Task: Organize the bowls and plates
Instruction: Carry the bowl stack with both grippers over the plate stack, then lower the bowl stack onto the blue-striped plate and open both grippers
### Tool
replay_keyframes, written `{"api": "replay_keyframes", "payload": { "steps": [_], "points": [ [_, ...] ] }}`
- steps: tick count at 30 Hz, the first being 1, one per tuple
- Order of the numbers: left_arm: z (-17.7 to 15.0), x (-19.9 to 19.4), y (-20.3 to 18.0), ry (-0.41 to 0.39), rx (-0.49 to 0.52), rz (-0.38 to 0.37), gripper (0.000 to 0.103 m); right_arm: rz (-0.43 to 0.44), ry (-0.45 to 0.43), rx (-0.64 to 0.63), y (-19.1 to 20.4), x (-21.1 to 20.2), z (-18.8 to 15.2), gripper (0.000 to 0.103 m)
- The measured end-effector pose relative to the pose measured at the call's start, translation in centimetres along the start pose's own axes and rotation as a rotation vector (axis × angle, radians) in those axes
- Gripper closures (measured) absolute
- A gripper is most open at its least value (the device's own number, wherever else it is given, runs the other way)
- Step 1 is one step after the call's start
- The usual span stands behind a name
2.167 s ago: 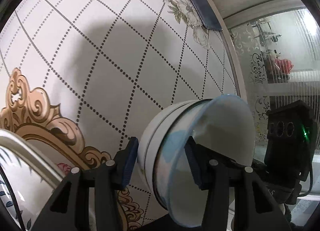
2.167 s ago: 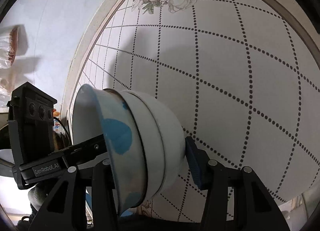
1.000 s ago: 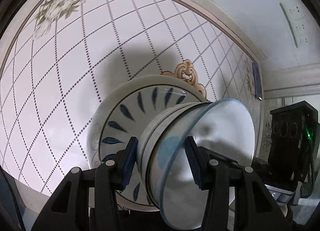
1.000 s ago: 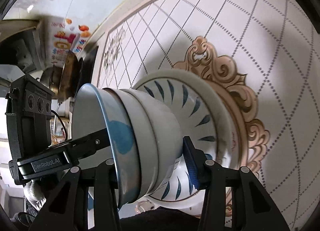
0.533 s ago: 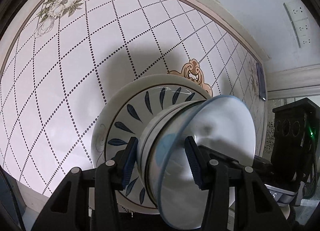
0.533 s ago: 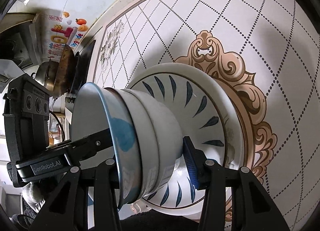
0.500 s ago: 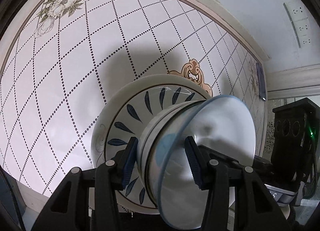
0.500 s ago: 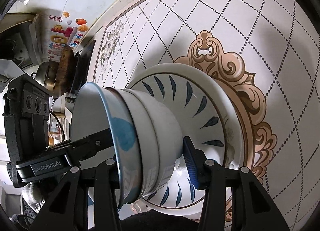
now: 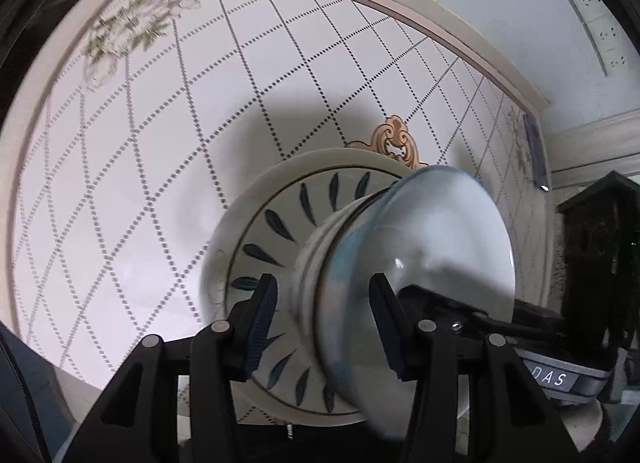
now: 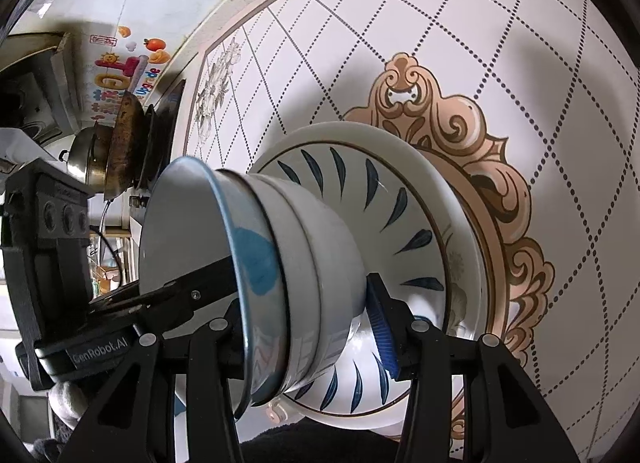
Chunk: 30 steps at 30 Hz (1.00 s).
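Note:
A stack of nested bowls [image 10: 304, 263], blue-rimmed on top and white below, is gripped from both sides. My left gripper [image 9: 324, 319] is shut on the stack's rim, as is my right gripper [image 10: 308, 319]. The stack's base sits just over or on a white plate with blue leaf marks [image 10: 404, 199], also in the left wrist view [image 9: 264, 231]. I cannot tell whether the bowls touch the plate. Each gripper shows in the other's view: the right one [image 9: 560, 343], the left one [image 10: 80, 303].
The table [image 9: 160, 123] has a white top with dotted diamond lines, a gold scroll motif [image 10: 480, 135] and a beige rim. A phone [image 9: 534, 151] lies near the far edge. Pans and a pot [image 10: 116, 147] stand beyond the table.
Both grippers have carried the bowl stack across the table to the leaf-pattern plate and brought it closer to the plate's middle. Both stayed shut on the stack.

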State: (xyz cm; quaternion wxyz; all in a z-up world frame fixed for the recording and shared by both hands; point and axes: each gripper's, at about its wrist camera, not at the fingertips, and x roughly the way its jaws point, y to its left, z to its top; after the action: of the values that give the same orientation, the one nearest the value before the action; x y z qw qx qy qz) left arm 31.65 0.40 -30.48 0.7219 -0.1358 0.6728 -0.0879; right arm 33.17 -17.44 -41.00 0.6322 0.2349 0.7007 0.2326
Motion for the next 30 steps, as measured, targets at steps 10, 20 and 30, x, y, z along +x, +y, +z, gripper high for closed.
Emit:
{"api": "replay_keyframes", "payload": {
  "steps": [10,20,30],
  "points": [
    [-1.3,-4.6,-0.2,-0.134,0.042,0.117,0.057,-0.206,-0.129,-0.121,3.8,-4.7,-1.8,0.053],
    [-5.4,-12.3,-1.3,-0.320,0.163,0.192,0.010,-0.421,-0.335,-0.152,9.3,-11.5,-8.1,0.011],
    [-11.0,-18.2,-2.7,-0.434,0.200,0.185,0.003,-0.515,-0.537,-0.135,14.4,-18.4,-15.9,0.006]
  ]
}}
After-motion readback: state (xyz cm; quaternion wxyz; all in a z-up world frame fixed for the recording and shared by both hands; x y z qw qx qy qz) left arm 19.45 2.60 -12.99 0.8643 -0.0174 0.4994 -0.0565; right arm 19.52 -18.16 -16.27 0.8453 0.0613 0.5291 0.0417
